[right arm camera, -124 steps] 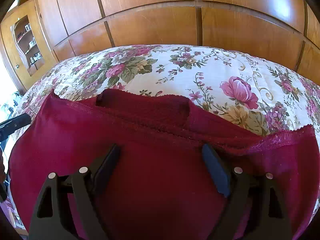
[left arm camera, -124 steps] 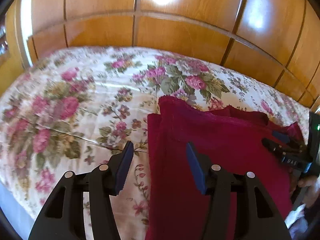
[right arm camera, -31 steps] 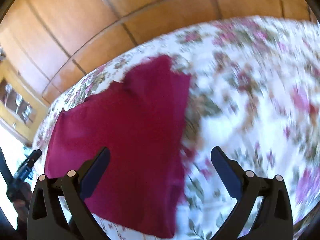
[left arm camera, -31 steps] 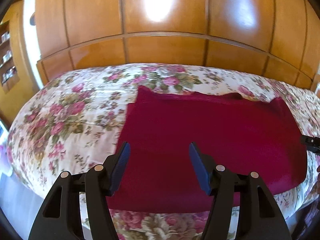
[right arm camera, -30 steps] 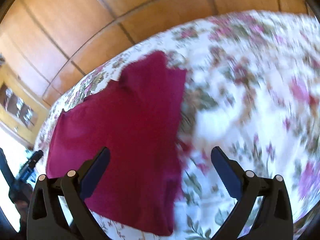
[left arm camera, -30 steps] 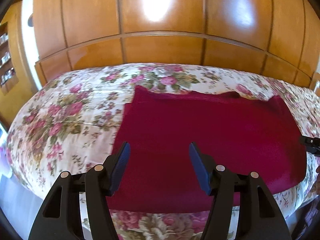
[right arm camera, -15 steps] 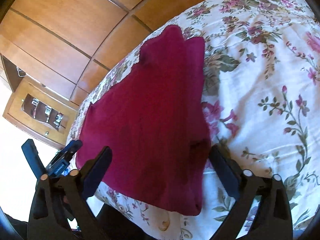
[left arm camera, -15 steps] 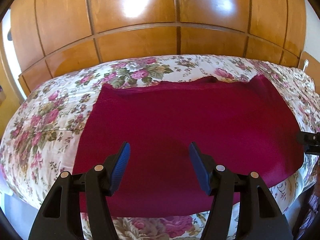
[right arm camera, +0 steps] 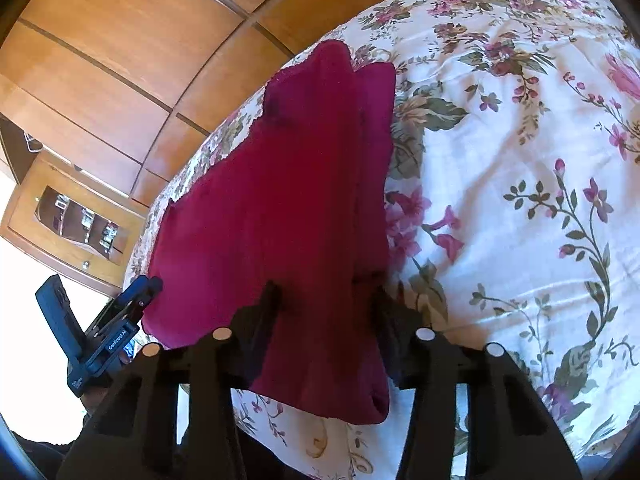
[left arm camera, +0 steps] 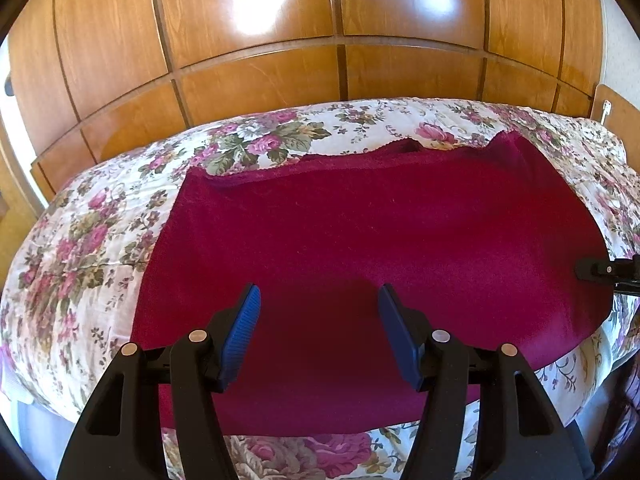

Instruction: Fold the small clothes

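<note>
A dark red garment [left arm camera: 372, 240] lies folded flat on the floral bedspread [left arm camera: 80, 248], reaching to the bed's near edge. My left gripper [left arm camera: 318, 312] is open and empty, above the garment's near middle. My right gripper [right arm camera: 326, 300] is open, its jaws on either side of the garment's [right arm camera: 280, 200] near right edge; the fingertips are dark against the cloth. A tip of the right gripper [left arm camera: 600, 270] shows at the right in the left wrist view. The left gripper [right arm camera: 116, 320] shows at the lower left in the right wrist view.
Wooden wardrobe panels [left arm camera: 320, 40] stand behind the bed. A wooden cabinet with a glass front [right arm camera: 76, 220] is at the left in the right wrist view. The bedspread [right arm camera: 520, 160] stretches to the right of the garment.
My right gripper has swung right and come down at the garment's right edge, its jaws narrower than before. My left gripper has drawn back and shifted right; the garment now lies centred in its view.
</note>
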Demonstrator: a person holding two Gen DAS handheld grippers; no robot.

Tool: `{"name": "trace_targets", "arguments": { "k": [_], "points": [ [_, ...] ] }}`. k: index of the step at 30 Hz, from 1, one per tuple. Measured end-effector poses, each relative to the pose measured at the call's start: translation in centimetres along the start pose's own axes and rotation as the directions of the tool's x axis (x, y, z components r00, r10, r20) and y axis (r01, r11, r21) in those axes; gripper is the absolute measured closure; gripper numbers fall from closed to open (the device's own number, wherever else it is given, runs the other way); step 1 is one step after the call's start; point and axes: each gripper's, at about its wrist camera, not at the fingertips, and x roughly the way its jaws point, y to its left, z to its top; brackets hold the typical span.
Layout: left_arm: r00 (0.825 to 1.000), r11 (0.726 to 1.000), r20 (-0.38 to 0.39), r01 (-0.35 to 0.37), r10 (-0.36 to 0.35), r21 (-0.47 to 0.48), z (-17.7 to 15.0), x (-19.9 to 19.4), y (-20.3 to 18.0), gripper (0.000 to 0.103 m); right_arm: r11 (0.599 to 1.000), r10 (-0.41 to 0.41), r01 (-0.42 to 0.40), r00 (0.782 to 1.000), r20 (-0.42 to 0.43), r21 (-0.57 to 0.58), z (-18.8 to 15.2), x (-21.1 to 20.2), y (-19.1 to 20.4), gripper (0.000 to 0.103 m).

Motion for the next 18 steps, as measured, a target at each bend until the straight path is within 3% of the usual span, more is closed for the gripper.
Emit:
{"name": "trace_targets", "arguments": {
  "k": [3,7,13,18],
  "points": [
    [1.0,1.0,-0.012,0.003,-0.003,-0.002,-0.1,0.3,0.0,0.043,1.0,-0.001,0.001,1.0,-0.022,-0.026,-0.1,0.4,0.7,0.085],
    [0.999,0.999,-0.035,0.027,-0.028,-0.032,-0.4,0.9,0.5,0.043,0.999,-0.016,0.015,1.0,-0.022,-0.044,0.1,0.4,2.2,0.087],
    [0.992,0.984,-0.044,0.115,-0.122,-0.135,-0.1,0.5,2.8,0.044,0.997,0.014,-0.013,1.0,0.008,-0.071,1.0,-1.0,4.8,0.089],
    [0.981,0.943,-0.032,0.175,-0.191,-0.283,0.1,-0.5,7.0,0.052,0.986,0.064,-0.057,0.997,0.035,-0.157,2.3,-1.7,9.2,0.089]
  ]
}}
